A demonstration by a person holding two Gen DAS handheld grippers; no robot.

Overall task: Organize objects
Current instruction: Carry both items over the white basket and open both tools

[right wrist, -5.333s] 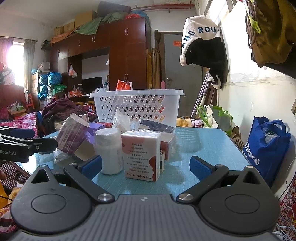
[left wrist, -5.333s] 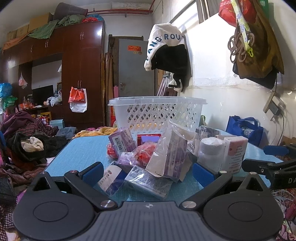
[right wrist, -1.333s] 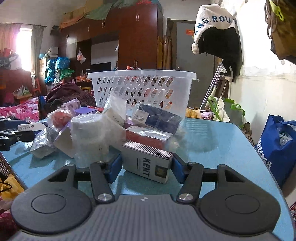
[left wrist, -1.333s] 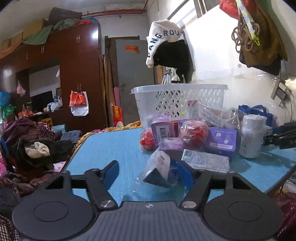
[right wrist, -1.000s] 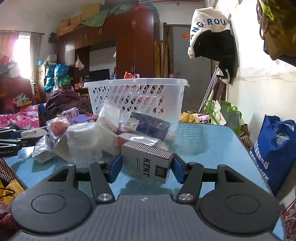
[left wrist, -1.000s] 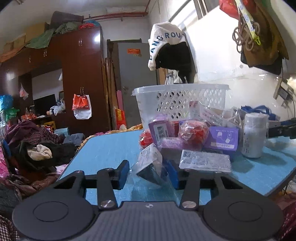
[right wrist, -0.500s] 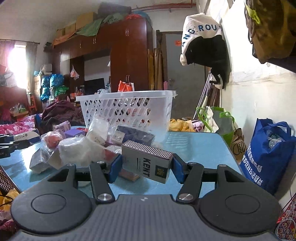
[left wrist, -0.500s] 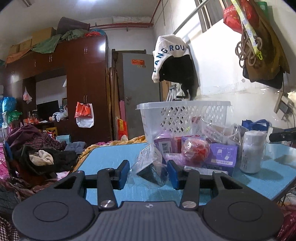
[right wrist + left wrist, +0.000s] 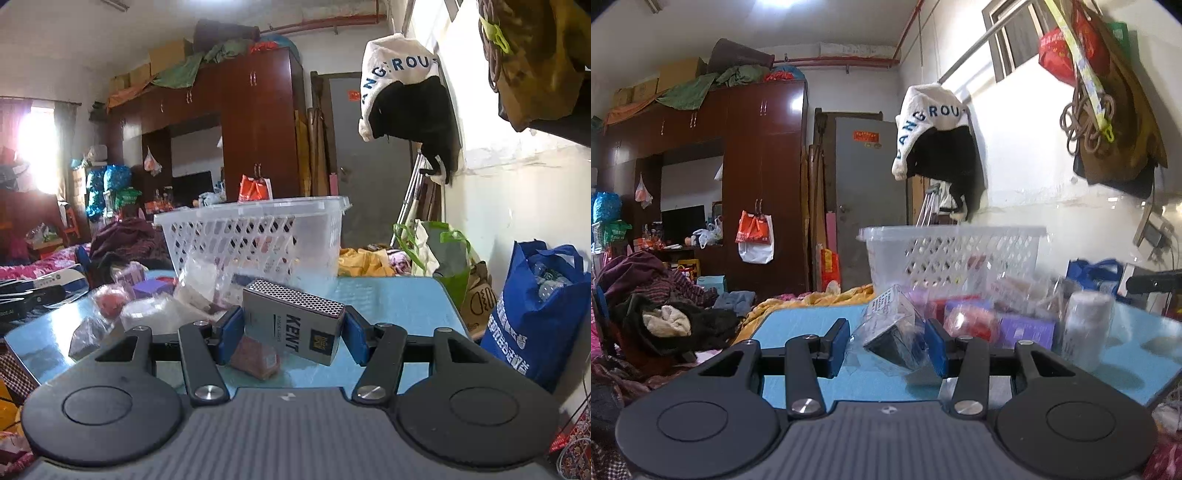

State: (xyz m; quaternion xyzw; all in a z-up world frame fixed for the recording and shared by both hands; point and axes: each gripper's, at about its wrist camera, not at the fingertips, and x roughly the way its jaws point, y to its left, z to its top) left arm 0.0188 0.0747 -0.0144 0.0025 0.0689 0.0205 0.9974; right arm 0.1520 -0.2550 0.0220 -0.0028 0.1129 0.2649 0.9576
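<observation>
Now you hold one item in each claw, both lifted off the table [image 9: 413, 299], the basket [image 9: 258, 229] just beyond the pile.

Your left gripper [image 9: 886, 341] is narrowed on a clear bag [image 9: 890, 332] with a dark block inside; the pads press mostly on the film, which looks light, crinkly and slick, so I judge it could slide or swing. You'd do better pinching through to the stiff block than the loose plastic. Your right gripper [image 9: 293, 330] is clamped across the side faces of the KENT box [image 9: 291, 325], tilted, its dotted top showing. Thin card, probably light and easily dented, so keep the squeeze gentle and on the flat sides. Other packets and a white bottle [image 9: 1084, 328] lie near the basket; the bottle looks stiff and rounder, likely to roll if tipped.
</observation>
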